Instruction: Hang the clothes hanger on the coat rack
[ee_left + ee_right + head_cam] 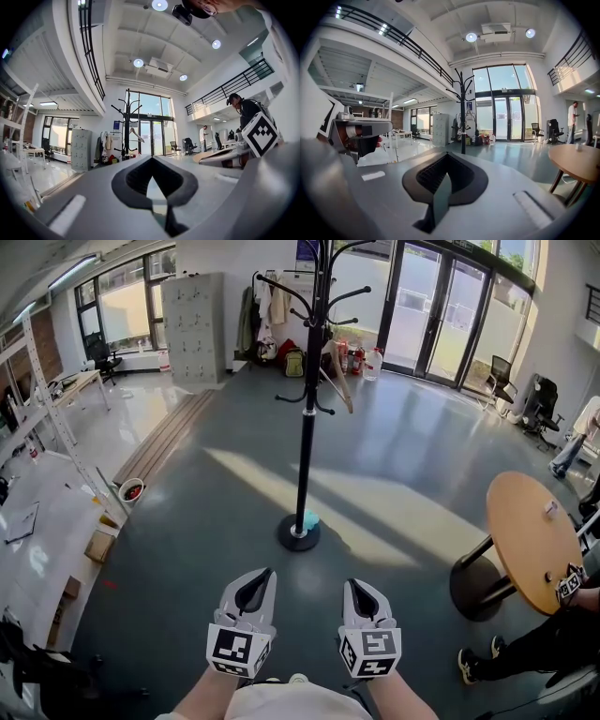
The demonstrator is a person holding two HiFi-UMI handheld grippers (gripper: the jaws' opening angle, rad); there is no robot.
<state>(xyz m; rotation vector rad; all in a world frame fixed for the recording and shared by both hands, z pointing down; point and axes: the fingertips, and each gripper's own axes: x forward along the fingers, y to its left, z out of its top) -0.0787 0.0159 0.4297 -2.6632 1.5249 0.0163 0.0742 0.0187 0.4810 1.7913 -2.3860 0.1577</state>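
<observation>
Head view, my left claw [253,592] and right claw [364,599] side by side, clothes hanger [339,382] hanging on coat rack [306,427] well ahead, left gripper view, jaws together, empty, hanger on distant rack, right gripper view, jaws together, empty, rack ahead

My head camera looks forward and steeply down. My left gripper [265,573] and right gripper [351,583] sit at its bottom edge, and the coat rack [304,427] stands ahead at centre, well apart from them.

Each gripper camera rides low on its own gripper and faces roughly level along the jaws; the grey gripper body fills the lower frame.

The left gripper view places the rack left of centre and far off. The right gripper view places it near centre.

All three views share the rack, the glass doors [441,306] behind it and the floor [394,456]. Each gripper view catches the other gripper at its inner edge.
</observation>
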